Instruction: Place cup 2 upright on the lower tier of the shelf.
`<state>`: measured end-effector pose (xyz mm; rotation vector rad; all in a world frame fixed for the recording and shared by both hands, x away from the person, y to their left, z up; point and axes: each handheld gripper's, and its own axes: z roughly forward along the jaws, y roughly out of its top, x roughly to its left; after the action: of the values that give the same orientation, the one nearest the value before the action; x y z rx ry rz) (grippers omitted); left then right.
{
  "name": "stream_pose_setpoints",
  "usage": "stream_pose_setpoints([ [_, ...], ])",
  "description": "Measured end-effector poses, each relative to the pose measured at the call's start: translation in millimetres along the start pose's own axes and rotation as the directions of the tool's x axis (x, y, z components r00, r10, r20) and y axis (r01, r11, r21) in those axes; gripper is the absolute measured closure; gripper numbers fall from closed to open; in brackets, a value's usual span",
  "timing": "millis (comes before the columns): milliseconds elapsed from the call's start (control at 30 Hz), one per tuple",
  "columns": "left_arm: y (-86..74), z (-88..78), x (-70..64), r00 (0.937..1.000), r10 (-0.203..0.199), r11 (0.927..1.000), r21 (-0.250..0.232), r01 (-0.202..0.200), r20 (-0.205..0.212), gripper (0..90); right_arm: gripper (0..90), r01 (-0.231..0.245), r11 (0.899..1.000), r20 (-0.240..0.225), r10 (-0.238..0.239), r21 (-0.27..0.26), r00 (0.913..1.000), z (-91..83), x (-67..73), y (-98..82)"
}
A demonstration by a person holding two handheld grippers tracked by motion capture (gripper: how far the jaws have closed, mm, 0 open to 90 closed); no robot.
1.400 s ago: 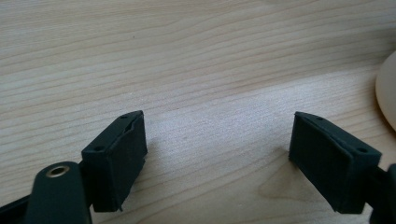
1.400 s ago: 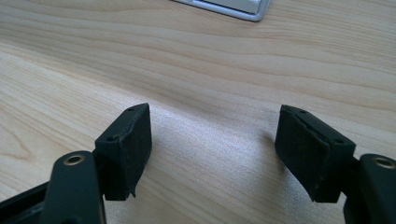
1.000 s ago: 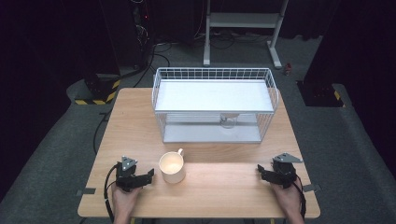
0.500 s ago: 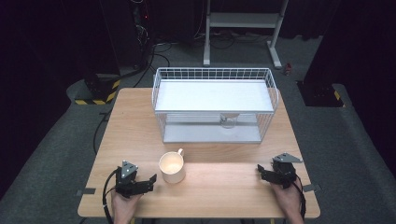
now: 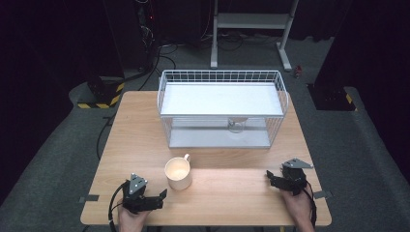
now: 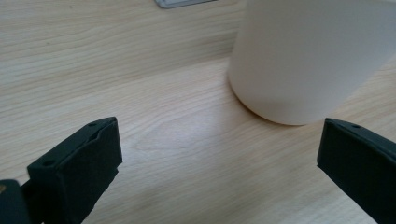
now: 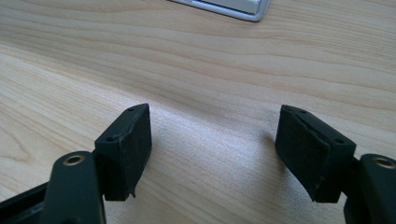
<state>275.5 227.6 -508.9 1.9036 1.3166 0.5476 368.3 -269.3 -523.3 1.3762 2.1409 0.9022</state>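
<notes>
High view showed the cream ceramic mug (image 5: 178, 174) standing upright on the near left part of the pale wooden table (image 5: 140, 140), its handle turned toward the white wire basket (image 5: 222, 108) farther back. Just left of it, the left gripper (image 5: 162, 197) had just been opening its jaws, which stood spread with nothing between them, probably to fit round the mug. The right gripper (image 5: 270, 177) rested near right, jaws apart and empty, well clear.

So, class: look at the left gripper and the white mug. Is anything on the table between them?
Nothing visible. Bare wooden table lies between the left gripper, whose fingers have just been opening with nothing between them, and the white mug.
</notes>
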Motion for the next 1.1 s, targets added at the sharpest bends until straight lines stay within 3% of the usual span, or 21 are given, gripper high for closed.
stream_pose_setpoints([
  [700,11.1,10.9,-33.5,0.9958,0.087,0.9961,0.009,-0.087,0.028,0.2,27.0,0.004,1.000,0.000,-0.004,-0.001,1.0000,0.1,-0.2,-0.1],
  [933,20.4,17.5,-40.9,0.9935,0.101,0.9948,-0.001,-0.101,0.052,0.1,27.0,0.004,1.000,0.000,-0.004,-0.001,1.0000,0.1,-0.2,-0.1],
  [1100,27.1,21.3,-43.2,0.9941,0.086,0.9962,-0.020,-0.085,0.066,0.1,27.0,0.004,1.000,0.000,-0.004,-0.001,1.0000,0.0,-0.2,-0.1],
])
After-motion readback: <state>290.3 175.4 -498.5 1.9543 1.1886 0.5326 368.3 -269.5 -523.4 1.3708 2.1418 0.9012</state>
